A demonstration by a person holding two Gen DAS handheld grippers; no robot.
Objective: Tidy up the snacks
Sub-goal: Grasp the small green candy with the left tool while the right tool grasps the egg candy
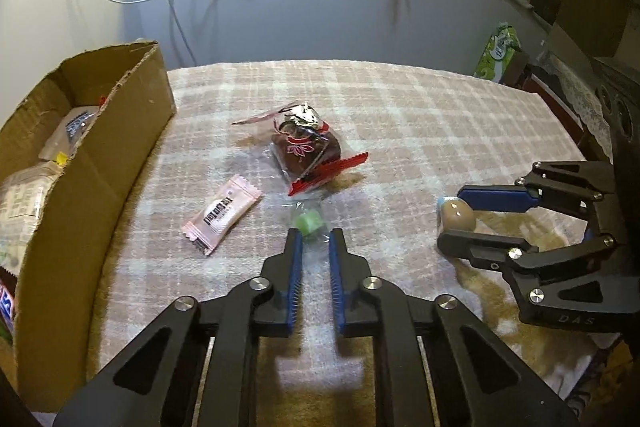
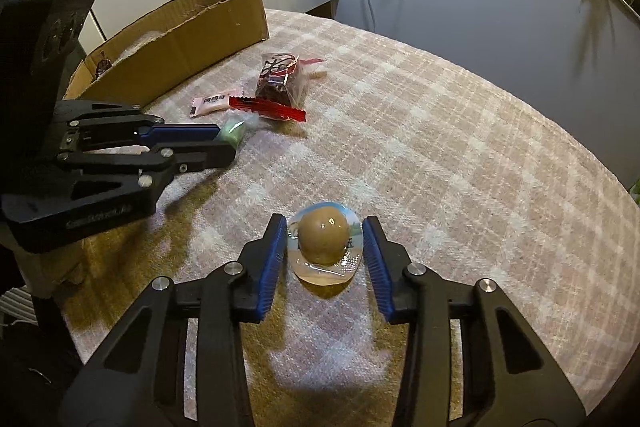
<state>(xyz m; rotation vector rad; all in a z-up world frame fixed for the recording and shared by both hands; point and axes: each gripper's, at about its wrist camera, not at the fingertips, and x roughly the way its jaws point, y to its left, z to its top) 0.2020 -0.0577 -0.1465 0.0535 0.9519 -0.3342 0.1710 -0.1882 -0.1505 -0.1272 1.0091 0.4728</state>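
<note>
Straddling green candy (image 1: 307,223), left gripper (image 1: 314,237) spread; right gripper (image 2: 325,241) spread around egg pack (image 2: 325,243); box (image 1: 100,163) contents cropped.

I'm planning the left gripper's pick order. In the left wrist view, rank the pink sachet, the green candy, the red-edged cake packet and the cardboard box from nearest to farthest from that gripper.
1. green candy, right at the tips of the left gripper.
2. pink sachet, just left.
3. red-edged cake packet, straight ahead, beyond the candy.
4. cardboard box, along the table's left edge.
</note>
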